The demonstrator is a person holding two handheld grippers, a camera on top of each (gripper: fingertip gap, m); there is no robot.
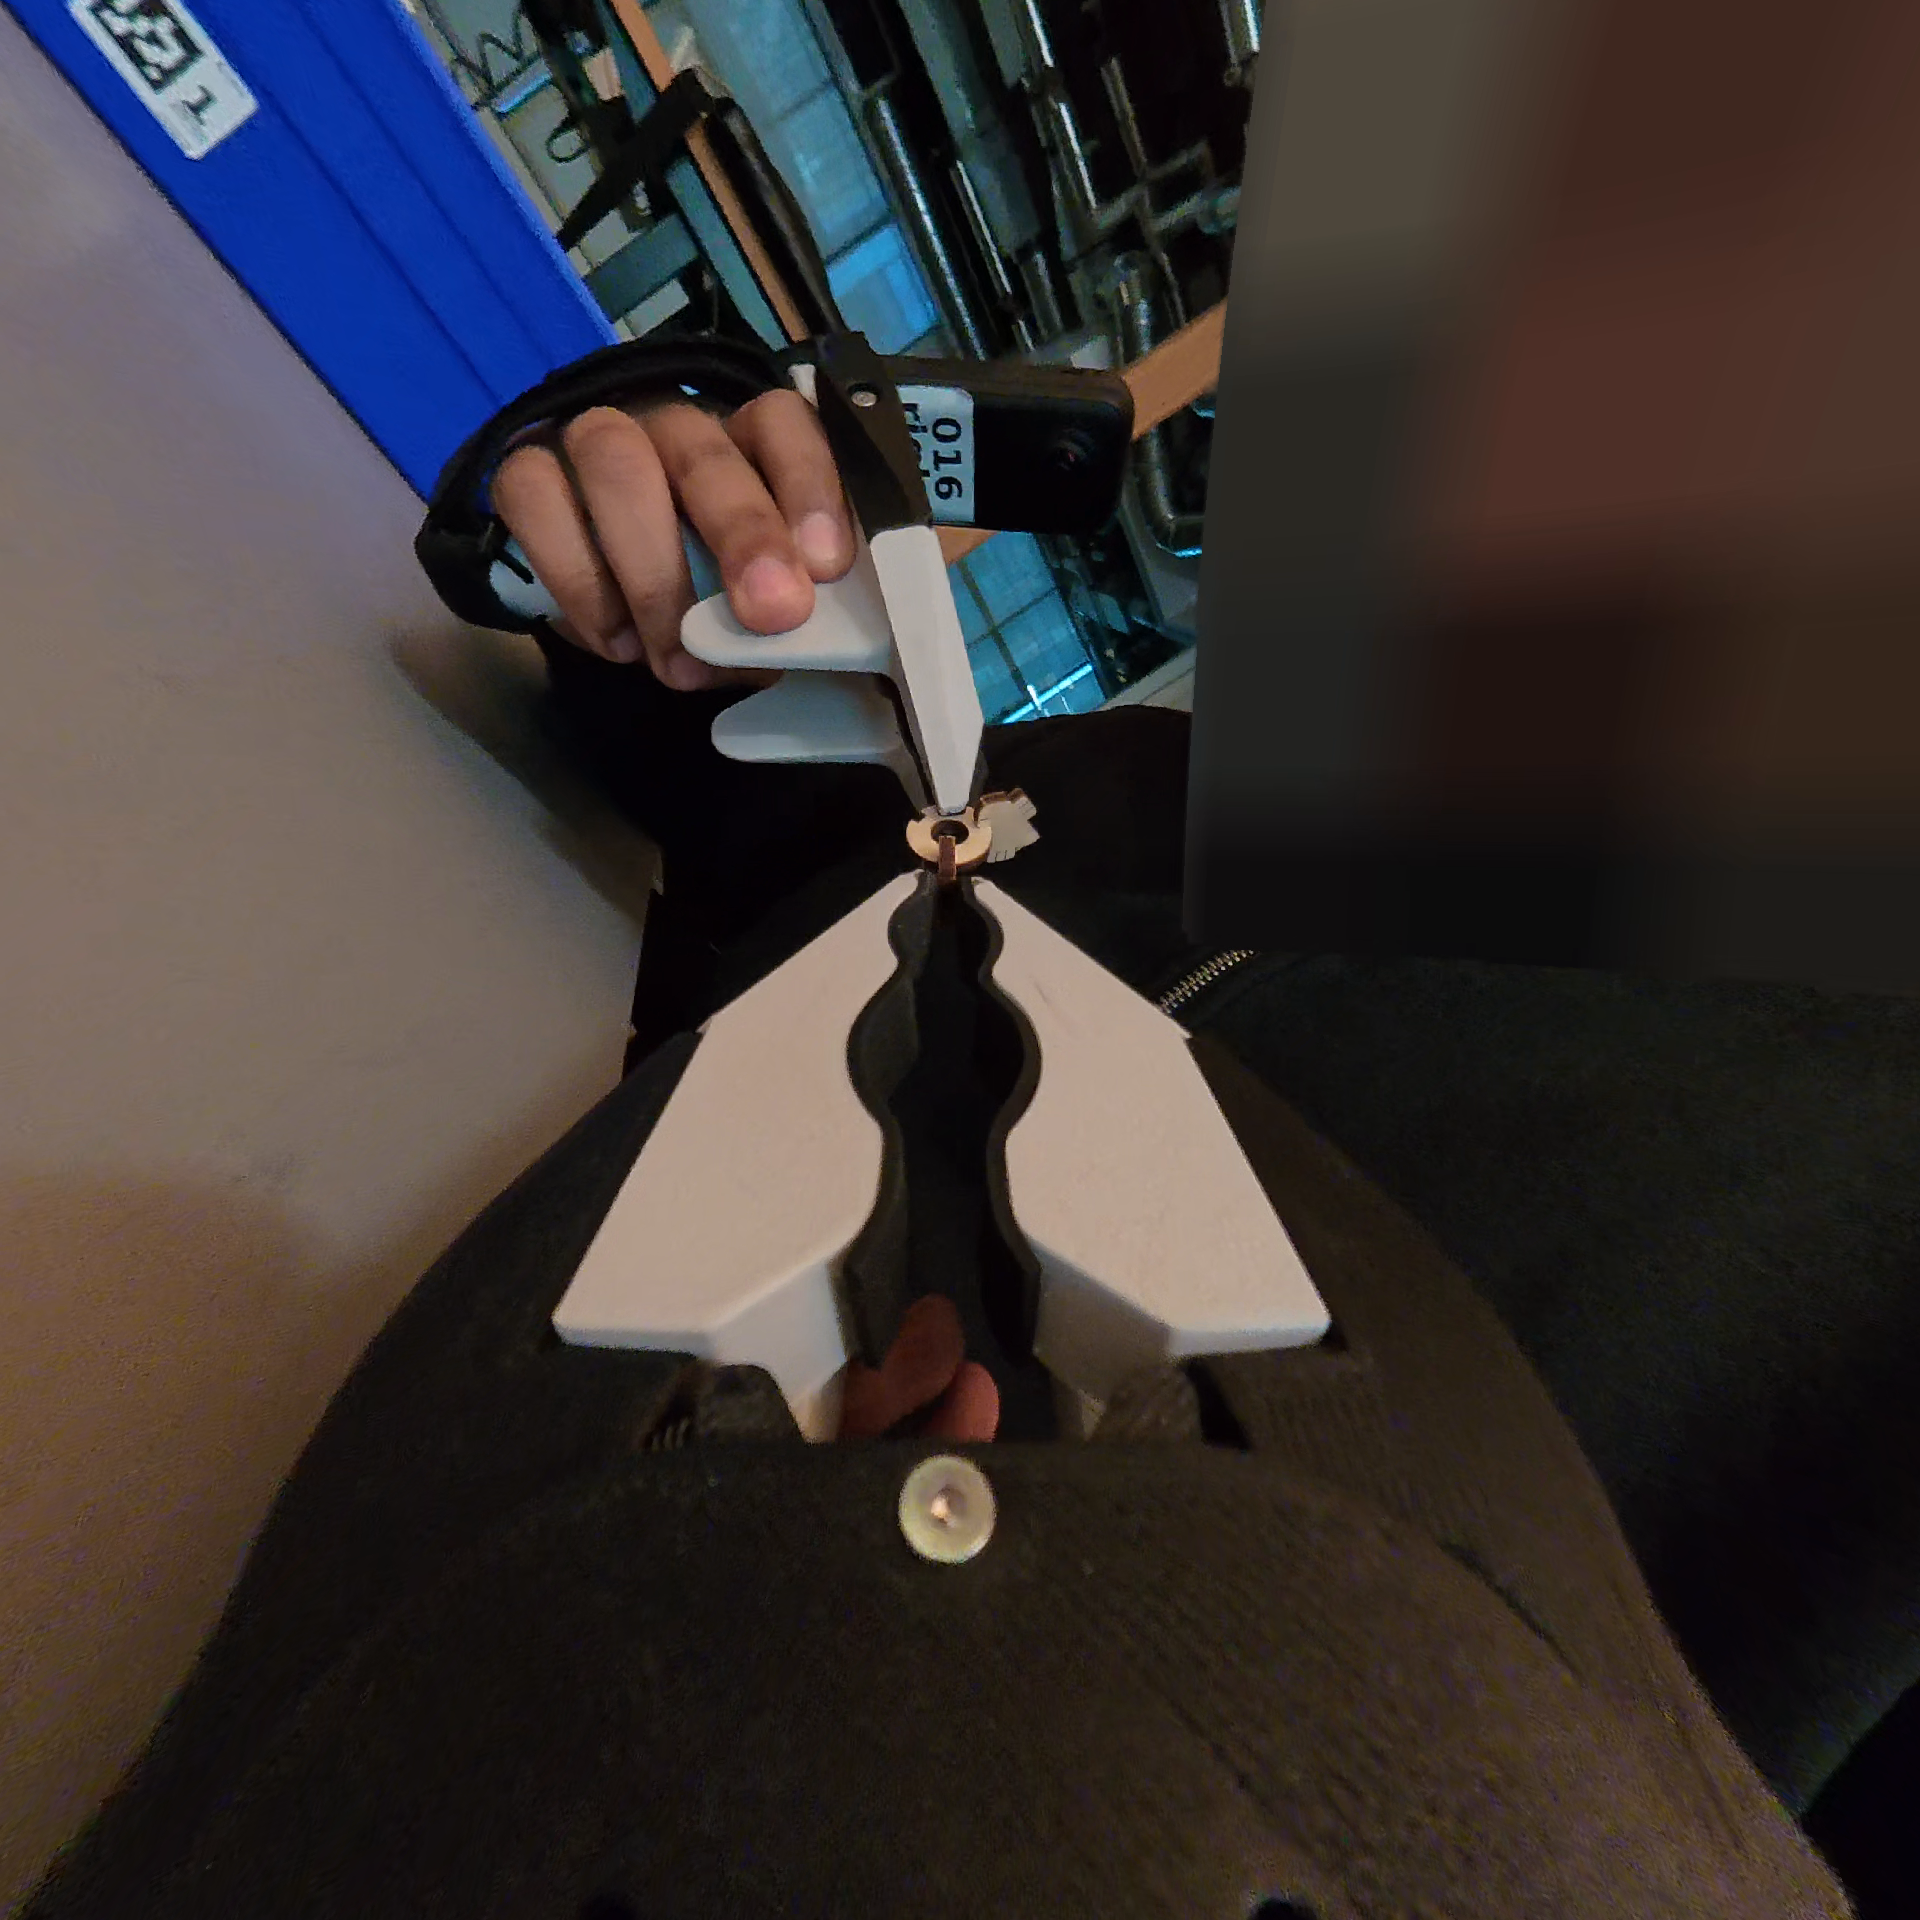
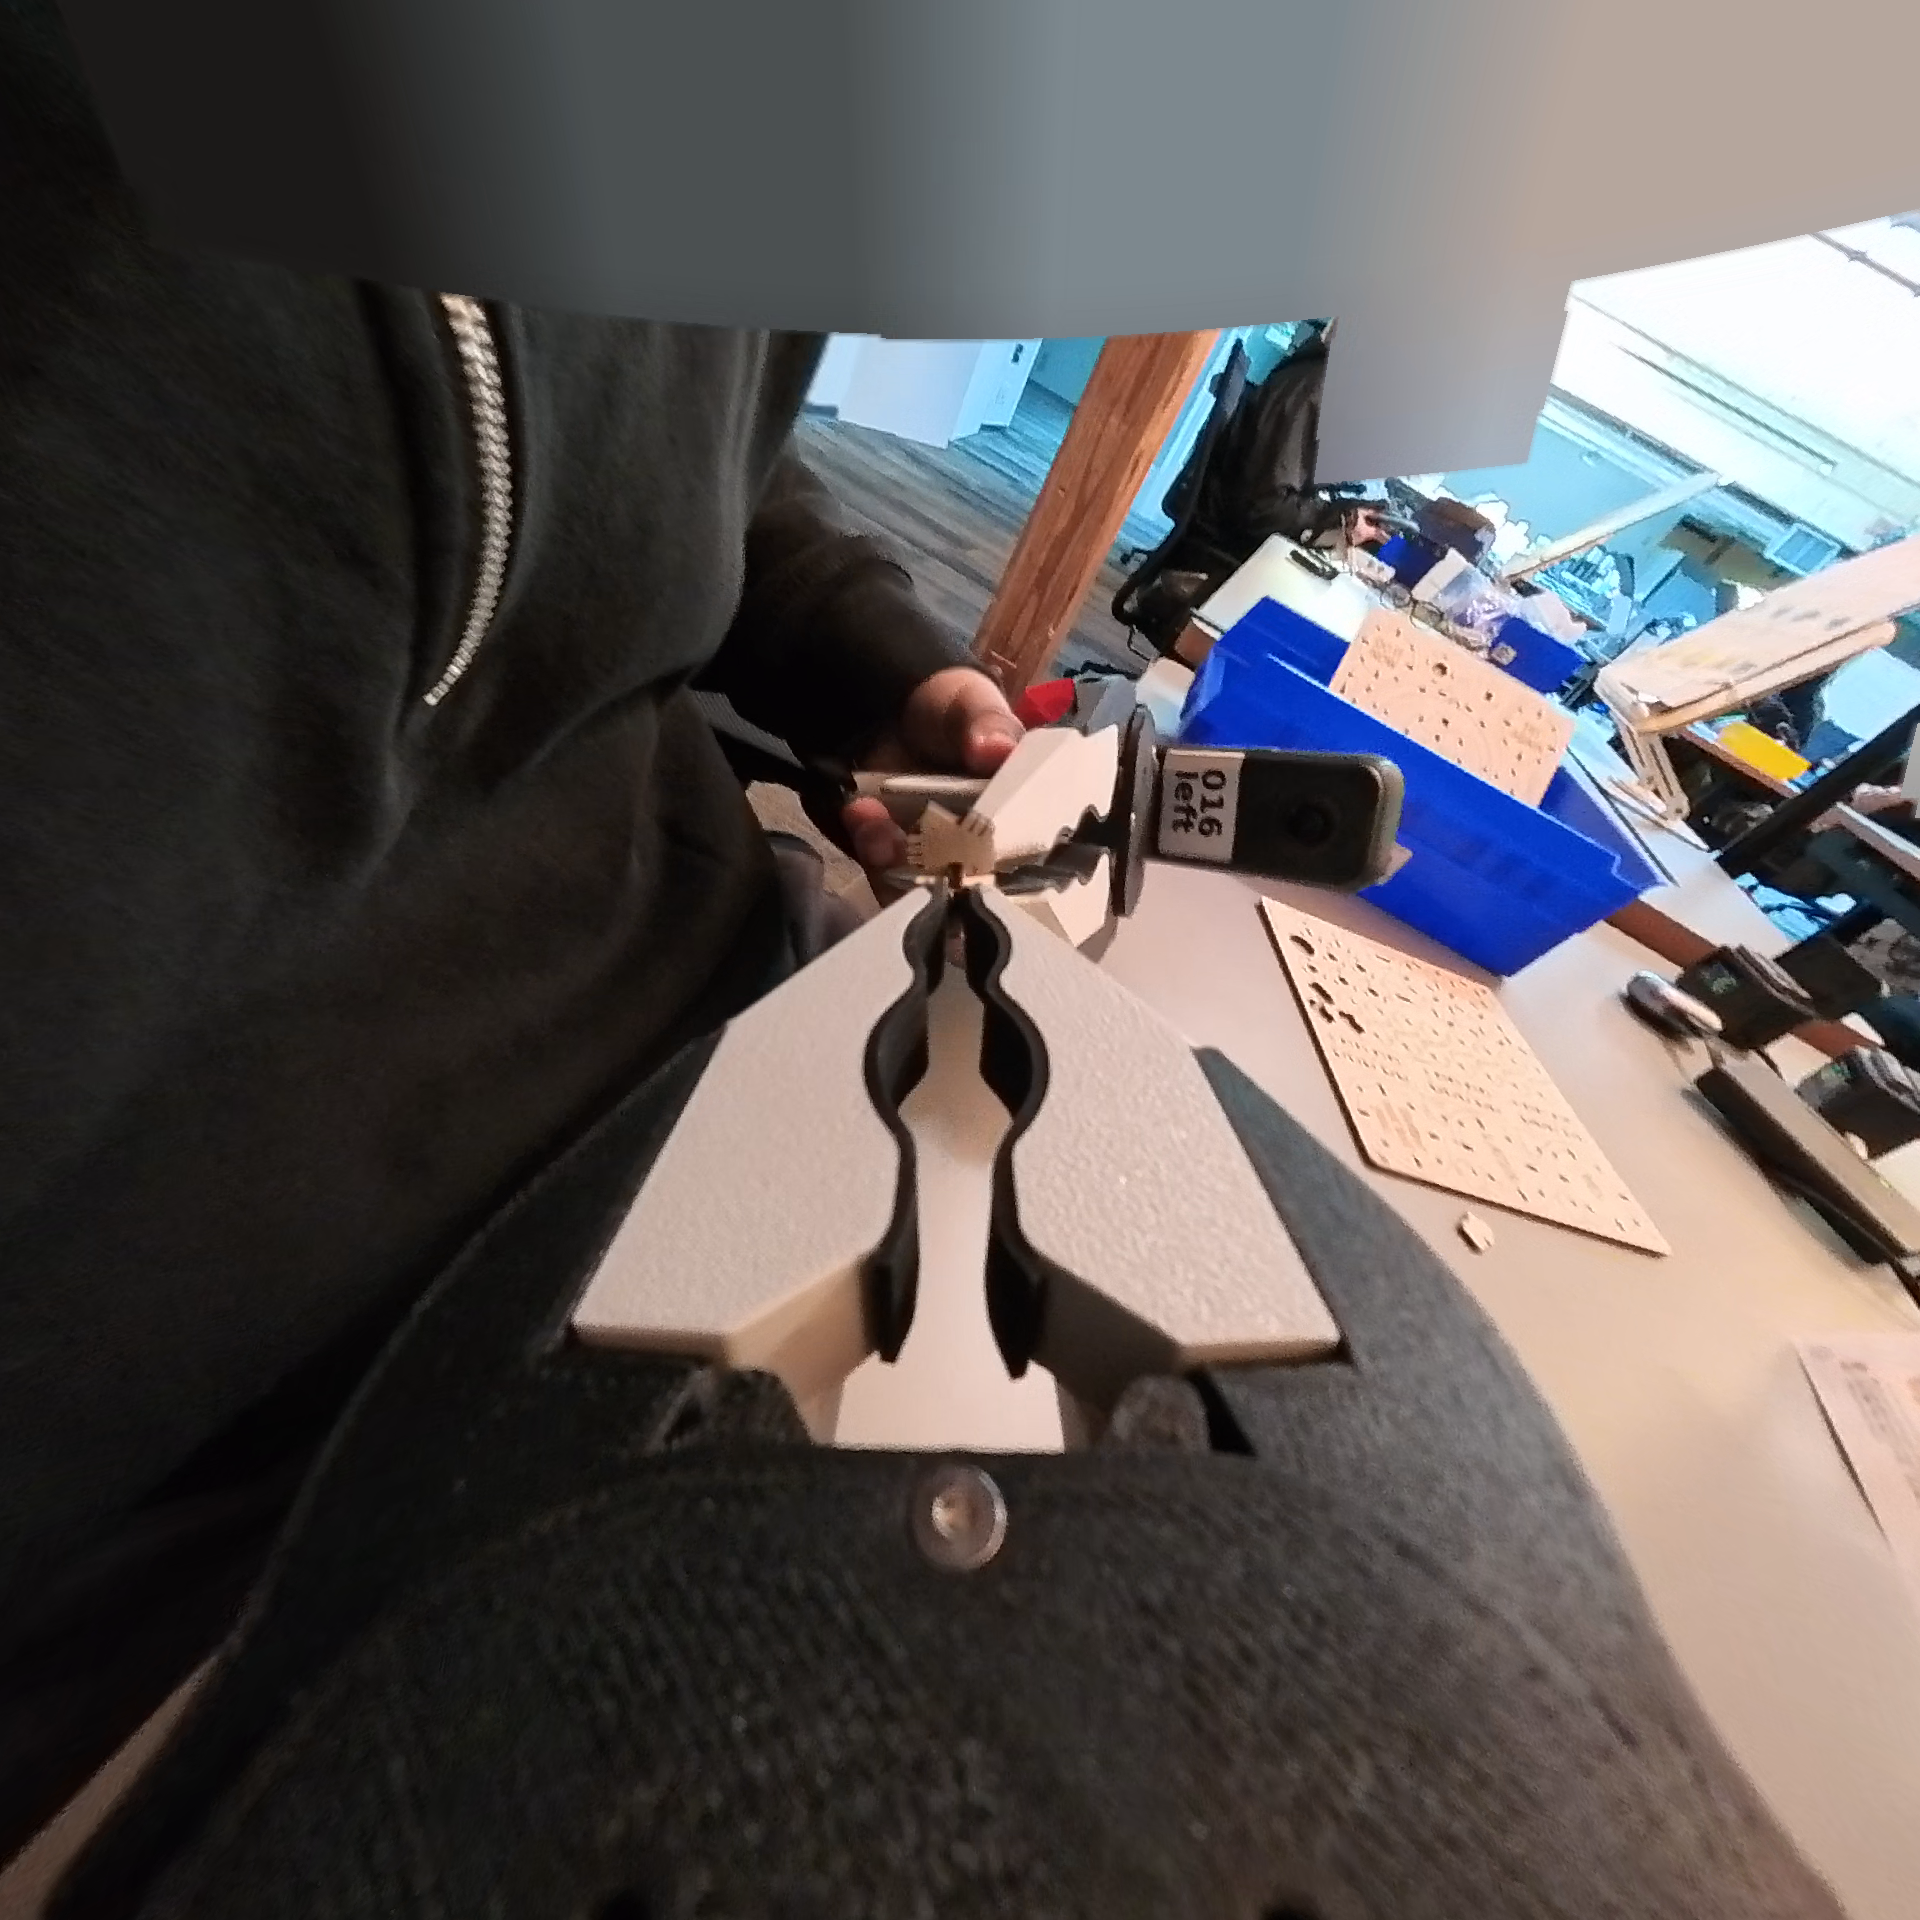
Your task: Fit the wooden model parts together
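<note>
In the left wrist view my left gripper is shut on a small brown wooden peg. The peg stands in the hole of a flat wooden ring. A pale toothed wooden piece is joined to the ring. My right gripper comes down from above, and its shut fingertips pinch the ring's far edge. In the right wrist view my right gripper is shut on the ring piece, seen edge-on, with the toothed piece standing above it. The left gripper meets it from the right. Both are held in the air in front of a person's dark jacket.
A grey table carries a perforated wooden sheet, a small loose wooden bit, a blue bin holding another sheet, black devices at the right and a paper. A blue bin also shows in the left wrist view. Only a small space, under 4 cm, lies between the two pairs of fingers.
</note>
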